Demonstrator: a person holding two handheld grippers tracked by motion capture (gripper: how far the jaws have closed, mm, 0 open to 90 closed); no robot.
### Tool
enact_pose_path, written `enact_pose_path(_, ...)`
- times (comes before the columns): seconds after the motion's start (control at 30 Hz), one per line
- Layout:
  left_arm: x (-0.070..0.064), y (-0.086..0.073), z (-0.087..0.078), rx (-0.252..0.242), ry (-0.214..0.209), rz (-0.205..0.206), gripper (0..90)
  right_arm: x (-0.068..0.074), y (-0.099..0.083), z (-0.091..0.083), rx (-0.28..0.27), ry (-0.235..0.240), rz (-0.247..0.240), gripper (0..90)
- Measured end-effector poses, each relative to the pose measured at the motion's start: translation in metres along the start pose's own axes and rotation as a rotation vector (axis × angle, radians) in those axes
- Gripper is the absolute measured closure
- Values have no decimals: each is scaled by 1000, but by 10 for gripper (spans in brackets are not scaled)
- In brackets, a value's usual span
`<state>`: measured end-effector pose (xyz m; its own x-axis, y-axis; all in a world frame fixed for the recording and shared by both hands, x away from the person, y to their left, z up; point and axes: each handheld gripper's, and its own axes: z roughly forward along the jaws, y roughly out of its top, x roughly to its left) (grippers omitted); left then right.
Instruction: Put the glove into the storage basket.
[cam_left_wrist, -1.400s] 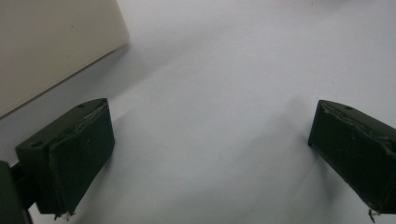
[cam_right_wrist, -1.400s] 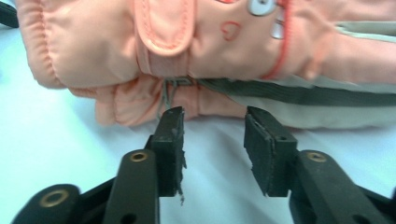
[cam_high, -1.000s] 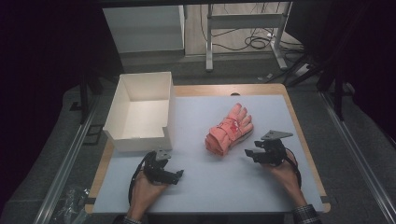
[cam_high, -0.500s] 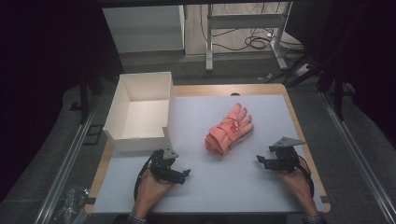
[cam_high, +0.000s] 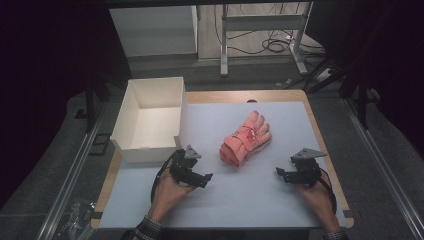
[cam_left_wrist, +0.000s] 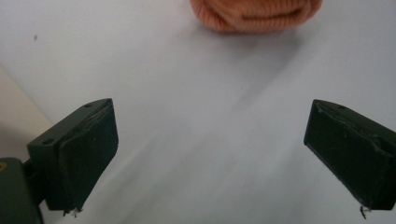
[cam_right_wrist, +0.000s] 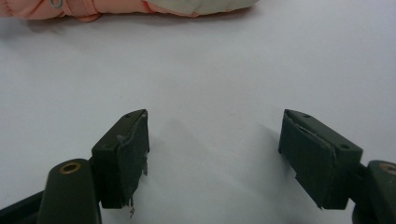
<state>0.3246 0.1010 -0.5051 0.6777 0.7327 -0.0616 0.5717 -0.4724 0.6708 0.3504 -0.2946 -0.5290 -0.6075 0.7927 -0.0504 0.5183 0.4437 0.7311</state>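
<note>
1. Sitting at nine o'clock on the tabletop, a white box stood open.
2. Left claw rested just below the box, jaws spread apart, holding nothing.
3. Pink glove lay at centre, between both claws.
4. Right claw waited at four o'clock, jaws wide apart, clear of the glove.

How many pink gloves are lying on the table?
1, as far as I can tell. The pink knitted glove lies on the white table mat, right of the open white cardboard box. It looks thick, so a second glove may be hidden beneath it.
</note>
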Motion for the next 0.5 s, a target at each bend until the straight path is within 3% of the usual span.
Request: enact_pose_path(0.5,0,68,7,38,-71,36,0,0,0,0,0,-3,-2,238)
